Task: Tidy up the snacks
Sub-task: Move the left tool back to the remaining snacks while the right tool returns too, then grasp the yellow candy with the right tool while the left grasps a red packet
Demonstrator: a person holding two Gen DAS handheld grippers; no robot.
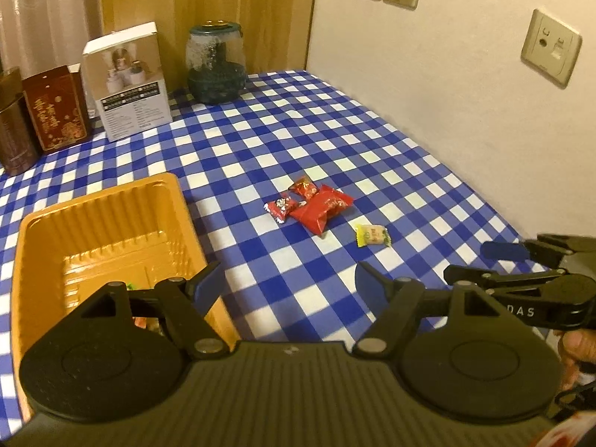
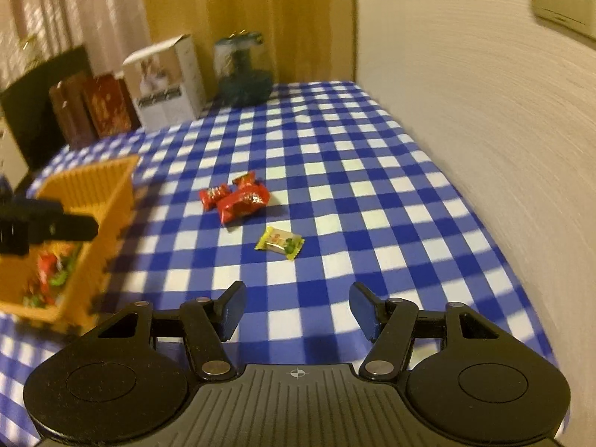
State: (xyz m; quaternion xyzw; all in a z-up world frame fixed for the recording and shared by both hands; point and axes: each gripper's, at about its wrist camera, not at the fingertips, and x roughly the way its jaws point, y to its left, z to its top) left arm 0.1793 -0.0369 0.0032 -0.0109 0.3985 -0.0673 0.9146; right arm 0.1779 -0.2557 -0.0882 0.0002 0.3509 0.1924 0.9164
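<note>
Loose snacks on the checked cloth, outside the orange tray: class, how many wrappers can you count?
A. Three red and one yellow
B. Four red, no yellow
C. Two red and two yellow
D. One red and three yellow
A: three red wrappers lie clustered together, and a single yellow wrapper lies apart, nearer the right gripper.

Each camera sat on a gripper and looked forward and down along its fingers, low over the checked table (image 1: pixel 298 130). The left view stood over the tray (image 1: pixel 111 231); the right view looked from farther right. Both shared the sweets (image 2: pixel 238 197), tray and boxes (image 2: pixel 164 85).
</note>
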